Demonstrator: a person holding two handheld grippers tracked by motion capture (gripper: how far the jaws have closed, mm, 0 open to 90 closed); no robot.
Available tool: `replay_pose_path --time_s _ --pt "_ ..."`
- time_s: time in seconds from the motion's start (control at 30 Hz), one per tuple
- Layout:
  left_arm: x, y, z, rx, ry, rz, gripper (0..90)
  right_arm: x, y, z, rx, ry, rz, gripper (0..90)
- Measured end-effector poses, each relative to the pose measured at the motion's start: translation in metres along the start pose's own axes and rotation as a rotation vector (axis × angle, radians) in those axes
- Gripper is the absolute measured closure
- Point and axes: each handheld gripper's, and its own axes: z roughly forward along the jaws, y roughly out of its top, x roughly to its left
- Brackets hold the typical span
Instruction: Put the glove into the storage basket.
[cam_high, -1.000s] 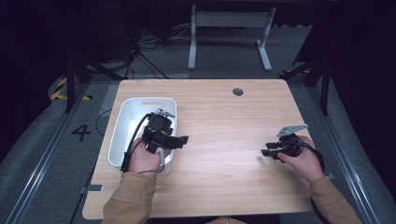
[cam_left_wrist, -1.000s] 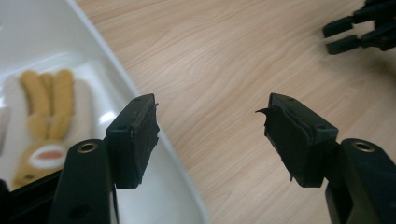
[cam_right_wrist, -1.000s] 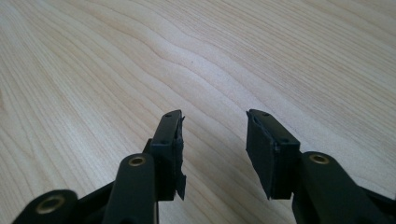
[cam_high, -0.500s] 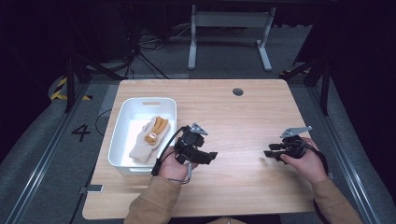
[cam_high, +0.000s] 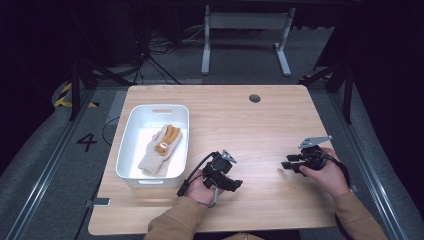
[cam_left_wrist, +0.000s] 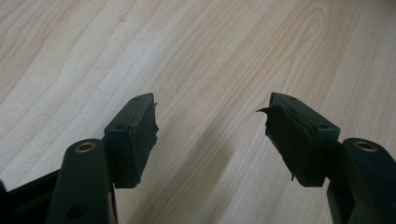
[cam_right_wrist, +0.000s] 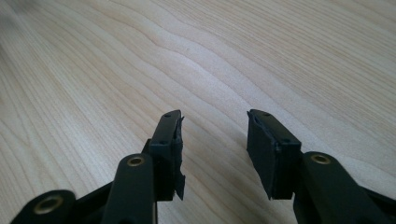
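Note:
A cream and orange knitted glove (cam_high: 160, 147) lies inside the white bin (cam_high: 129, 145) on the left half of the table. My left gripper (cam_high: 236, 184) rests low over the wood just right of the bin's near corner, and it is open with nothing between its jaws (cam_left_wrist: 212, 128). My right gripper (cam_high: 287, 165) is held near the table's right front, pointing left. It too is open and empty, with bare wood beyond its fingertips (cam_right_wrist: 214, 135).
The wooden table (cam_high: 250, 130) has a round cable hole (cam_high: 254, 98) at the back. Beyond the table stand a white desk frame (cam_high: 245, 30) and cables on the dark floor. A floor marking "4" (cam_high: 86, 142) lies left of the table.
My left gripper has left the bin and moved right and toward the front edge, leaving the glove lying in the bin. The right gripper has barely moved.

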Motion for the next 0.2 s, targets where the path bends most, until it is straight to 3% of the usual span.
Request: replay_pose_path --time_s 0.2 --pt "-0.0011 -0.0016 -0.0052 -0.02 0.005 0.024 33.0 0.0013 0.0016 0.0012 -0.009 0.0 -0.008 56.0"
